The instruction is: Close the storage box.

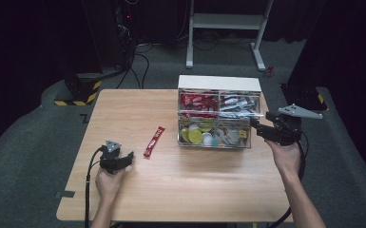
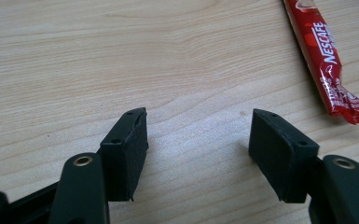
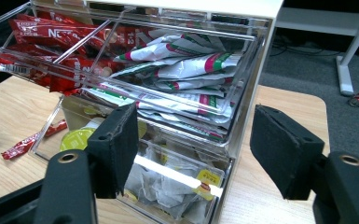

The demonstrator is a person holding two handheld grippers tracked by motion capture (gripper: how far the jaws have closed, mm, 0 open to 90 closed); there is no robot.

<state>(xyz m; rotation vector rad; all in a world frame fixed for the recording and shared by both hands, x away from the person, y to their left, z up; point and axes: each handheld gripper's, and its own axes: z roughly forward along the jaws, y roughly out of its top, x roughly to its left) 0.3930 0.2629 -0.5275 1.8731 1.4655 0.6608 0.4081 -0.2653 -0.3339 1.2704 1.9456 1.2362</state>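
At the table's eight o'clock we see the left gripper (image 1: 129,157) low over the light wooden table (image 1: 123,109), its jaws wide with bare wood between them. At its one o'clock, just beside, lies the red Nescafe stick sachet (image 1: 154,141), flat and touching neither pad. Moving right, the clear plastic two-tier organiser box (image 1: 217,116) holds red sachets, white sachets and, perhaps, round capsules below. At its three o'clock sits the right gripper (image 1: 256,124), jaws parted around the box's right corner, pads seemingly not pressing.
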